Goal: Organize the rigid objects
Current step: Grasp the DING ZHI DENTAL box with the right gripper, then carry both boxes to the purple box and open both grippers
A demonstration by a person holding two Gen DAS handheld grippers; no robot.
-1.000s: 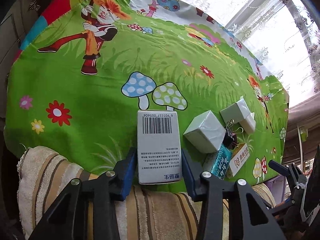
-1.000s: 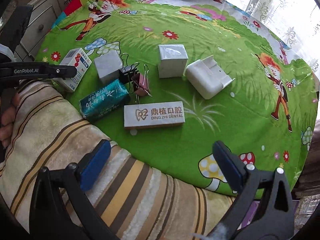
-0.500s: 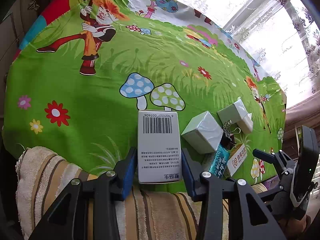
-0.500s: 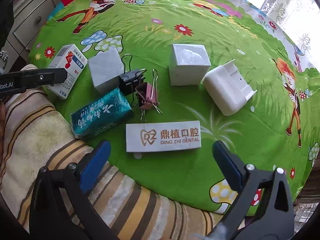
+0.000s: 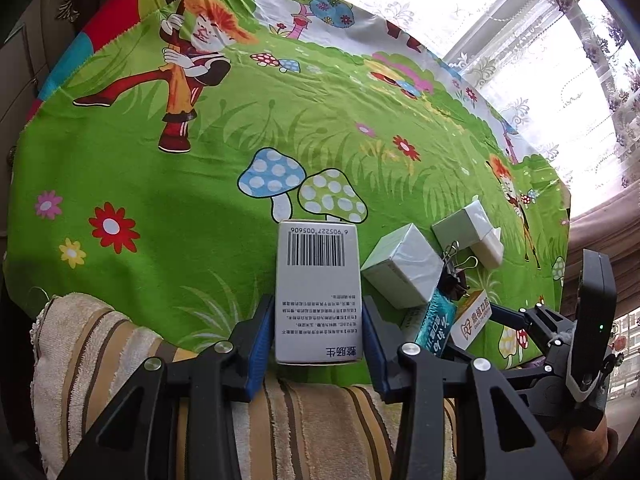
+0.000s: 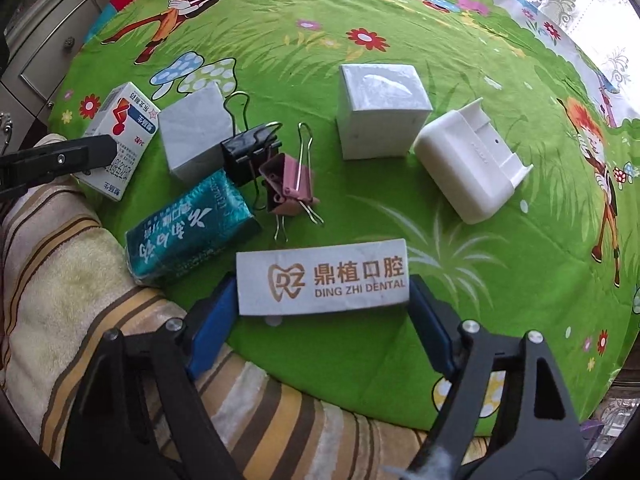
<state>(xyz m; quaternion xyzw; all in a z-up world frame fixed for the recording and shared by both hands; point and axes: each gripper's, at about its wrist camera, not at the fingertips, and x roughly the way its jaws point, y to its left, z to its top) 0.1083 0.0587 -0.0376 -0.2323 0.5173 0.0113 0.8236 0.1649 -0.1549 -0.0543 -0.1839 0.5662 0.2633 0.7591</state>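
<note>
- My left gripper is clamped on the white medicine box, blue pads pressed on both long sides, barcode end pointing away from me.
- That box sits at the near edge of the green cartoon cloth, left end of the clutter; near end is over the striped towel.
- My right gripper has its jaws closing around the white dental box, marked DING ZHI DENTAL. Box is between the pads; the left pad looks to be at the box end, the right one just beside it, so I can't call a firm grip yet.
- Dental box lies flat near the front edge of the cloth.
- Containers: all boxes closed, contents not visible.
- Grey-white cube box just right of the medicine box; a second white cube box further right.
- White plastic case beside that second cube, tilted, open-slot end facing away.
- Teal tissue pack left of the dental box.
- Black binder clip and pink binder clip touching each other mid-pile.
- Room: lace curtain at a bright window beyond the cloth; grey drawer cabinet at the left.
</note>
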